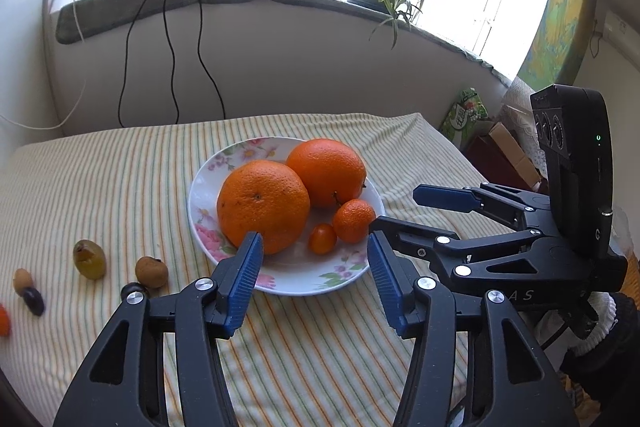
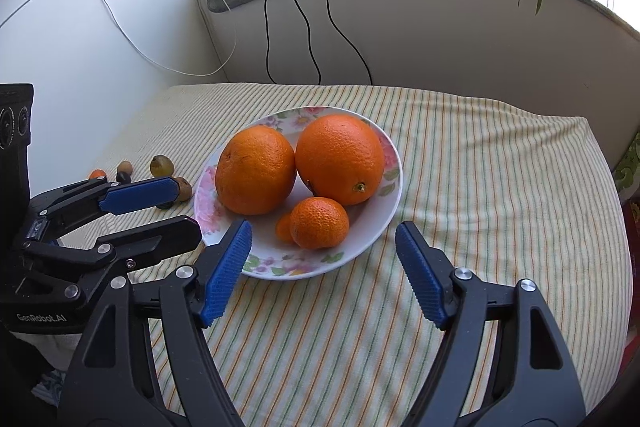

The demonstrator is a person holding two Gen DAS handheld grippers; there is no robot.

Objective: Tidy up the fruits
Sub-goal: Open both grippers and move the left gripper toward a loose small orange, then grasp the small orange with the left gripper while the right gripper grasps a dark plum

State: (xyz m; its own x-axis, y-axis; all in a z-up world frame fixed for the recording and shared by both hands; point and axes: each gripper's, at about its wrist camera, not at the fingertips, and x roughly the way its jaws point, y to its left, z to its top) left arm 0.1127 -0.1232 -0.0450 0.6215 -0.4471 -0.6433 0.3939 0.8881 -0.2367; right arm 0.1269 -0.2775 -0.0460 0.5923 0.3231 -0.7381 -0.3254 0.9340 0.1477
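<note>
Both hand-held grippers empty, just short of the fruit plate.

Left hand-held gripper (image 1: 314,267) has its blue-padded fingers wide apart, holding nothing, over the near rim of the white floral ceramic plate (image 1: 280,285). Right hand-held gripper (image 2: 324,269) is likewise spread wide and empty at the plate's near edge. The plate carries two large oranges (image 1: 263,205), a small mandarin (image 1: 354,220) and a tiny orange kumquat (image 1: 322,238). Small loose fruits (image 1: 89,259) lie to the left on the striped cloth-covered bench (image 1: 120,187). Left gripper body reads "GenRobot.AI".

We see a glossy glazed plate (image 2: 394,183), dimpled-skinned oranges (image 2: 256,169), a matt striped cloth (image 2: 500,187), and ribbed blue gripper pads (image 2: 226,271).
</note>
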